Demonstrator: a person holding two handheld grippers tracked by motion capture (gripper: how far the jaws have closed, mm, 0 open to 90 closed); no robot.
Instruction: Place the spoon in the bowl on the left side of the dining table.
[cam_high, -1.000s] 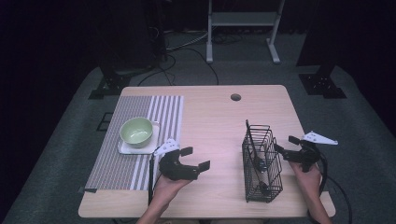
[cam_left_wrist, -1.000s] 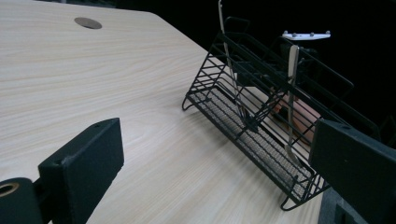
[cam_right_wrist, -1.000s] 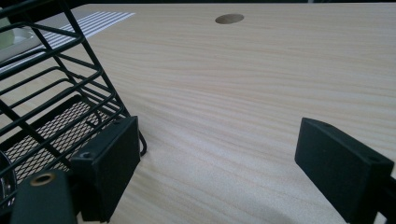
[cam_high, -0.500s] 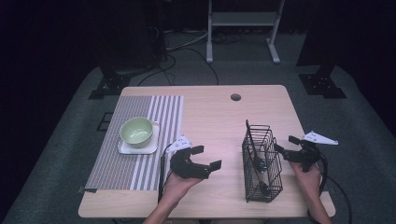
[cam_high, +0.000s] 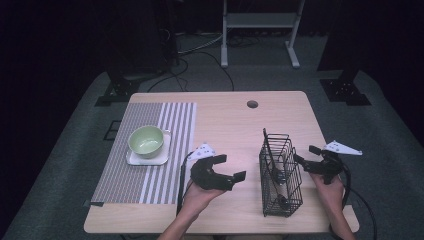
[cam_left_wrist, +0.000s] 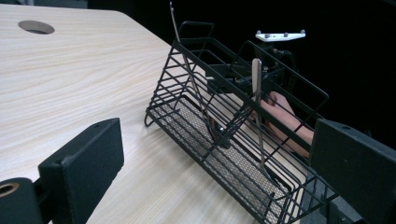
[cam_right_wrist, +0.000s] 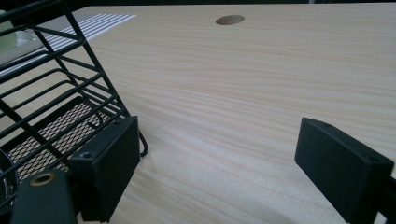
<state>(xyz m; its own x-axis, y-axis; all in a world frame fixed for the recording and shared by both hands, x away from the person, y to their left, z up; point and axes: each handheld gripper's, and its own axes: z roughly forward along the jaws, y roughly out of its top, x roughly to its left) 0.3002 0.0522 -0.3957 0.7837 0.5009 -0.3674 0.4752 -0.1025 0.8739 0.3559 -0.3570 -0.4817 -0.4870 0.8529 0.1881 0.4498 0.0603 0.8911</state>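
Black wire basket (cam_high: 281, 172) between left gripper (cam_high: 231, 167) and right gripper (cam_high: 303, 155), both jaws wide.

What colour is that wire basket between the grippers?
The basket is black, clearest in the left gripper view.

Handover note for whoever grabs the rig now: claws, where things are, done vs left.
Left claw: open, holding nothing, above the table just left of the wire basket and pointing at it.
Right claw: open, holding nothing, at the basket's right side; contact cannot be told.
Basket: upright near the table's right edge, with two metal utensils standing inside.
Green bowl: on a white plate on the striped mat, far left, holding nothing.
Done: nothing grasped yet.
Left: probably take a utensil from the basket with the left claw.
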